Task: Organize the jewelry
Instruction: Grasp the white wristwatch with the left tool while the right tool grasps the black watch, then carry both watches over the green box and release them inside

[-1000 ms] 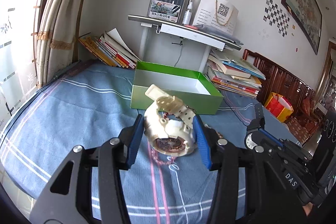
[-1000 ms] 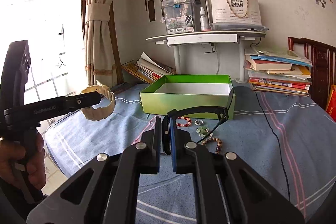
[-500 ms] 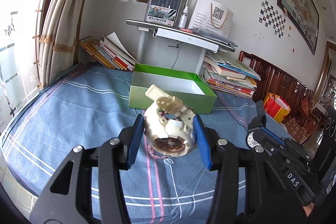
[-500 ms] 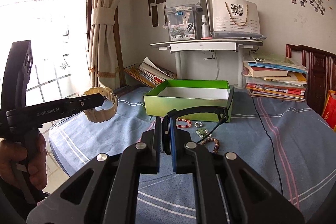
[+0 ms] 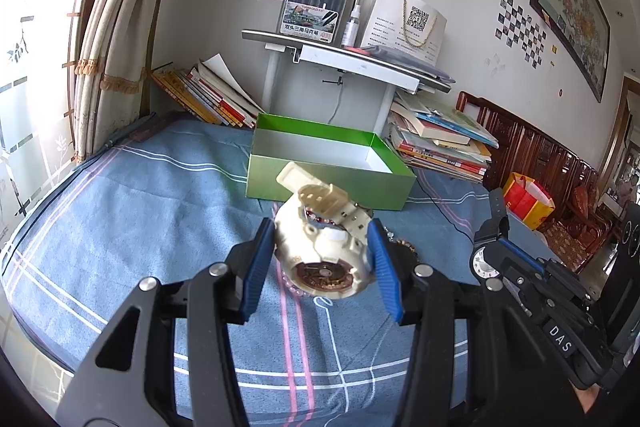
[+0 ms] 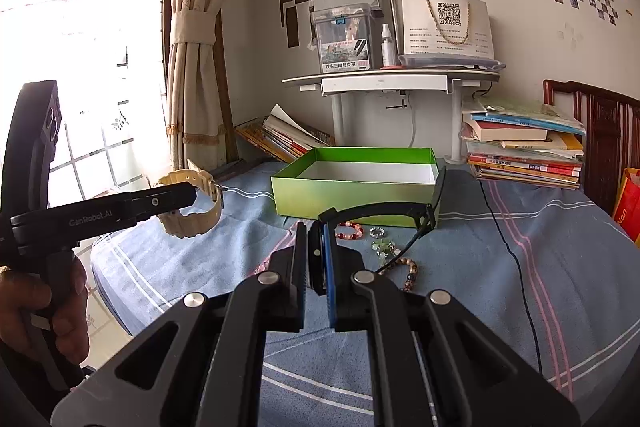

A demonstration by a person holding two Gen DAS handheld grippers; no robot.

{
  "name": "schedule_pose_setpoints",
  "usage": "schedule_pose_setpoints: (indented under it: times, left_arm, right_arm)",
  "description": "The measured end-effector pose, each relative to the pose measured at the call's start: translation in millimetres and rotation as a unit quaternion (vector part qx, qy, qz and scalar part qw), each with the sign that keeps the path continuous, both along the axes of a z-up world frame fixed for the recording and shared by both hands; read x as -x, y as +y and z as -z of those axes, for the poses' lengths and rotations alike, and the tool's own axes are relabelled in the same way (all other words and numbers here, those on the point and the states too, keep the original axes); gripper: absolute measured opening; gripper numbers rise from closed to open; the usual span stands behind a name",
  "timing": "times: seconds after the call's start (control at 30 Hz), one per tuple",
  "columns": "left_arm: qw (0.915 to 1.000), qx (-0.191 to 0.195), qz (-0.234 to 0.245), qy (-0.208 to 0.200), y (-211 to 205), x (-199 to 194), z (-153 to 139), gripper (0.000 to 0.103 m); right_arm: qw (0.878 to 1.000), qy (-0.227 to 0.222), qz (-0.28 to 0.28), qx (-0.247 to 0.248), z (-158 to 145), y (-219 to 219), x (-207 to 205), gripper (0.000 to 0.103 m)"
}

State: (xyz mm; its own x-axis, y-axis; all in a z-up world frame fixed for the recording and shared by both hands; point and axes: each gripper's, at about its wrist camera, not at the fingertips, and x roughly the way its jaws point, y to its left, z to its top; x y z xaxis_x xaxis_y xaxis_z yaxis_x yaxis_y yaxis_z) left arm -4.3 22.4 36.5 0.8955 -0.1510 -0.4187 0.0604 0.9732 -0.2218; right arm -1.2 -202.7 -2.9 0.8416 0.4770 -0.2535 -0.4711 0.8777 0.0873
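Watches held up over the blue cloth.
Left gripper [image 5: 322, 259] clamps the cream watch [image 5: 324, 251]; right gripper [image 6: 316, 259] pinches the black watch [image 6: 384, 209] before the green box [image 6: 344, 199].

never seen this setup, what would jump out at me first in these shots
A chunky cream watch clamped in the left gripper, raised above the blue bedspread. The right gripper pinches a black watch. Behind both, an open green box sits empty, with bead bracelets lying before it.
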Motion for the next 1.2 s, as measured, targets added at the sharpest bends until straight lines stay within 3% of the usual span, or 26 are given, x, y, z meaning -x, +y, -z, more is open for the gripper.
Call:
schedule_pose_setpoints:
  times: [0.43,0.73,1.0,1.2]
  left_arm:
    - [0.9999,0.001,0.0,0.015,1,-14,12,0.048]
    - [0.9998,-0.007,0.002,0.019,-1,-49,6,0.048]
    - [0.9997,-0.017,0.018,0.005,-8,-124,-26,0.048]
    - [0.9989,-0.029,0.012,0.034,-2,-223,-24,0.048]
  right_arm:
    - [1.0,0.02,0.002,0.002,9,1,-18,0.008]
    - [1.0,0.019,-0.001,-0.003,-2,-1,-51,0.008]
    - [1.0,-0.013,-0.022,-0.009,-42,6,-115,0.008]
    - [0.999,0.022,-0.035,0.002,-45,17,-202,0.008]
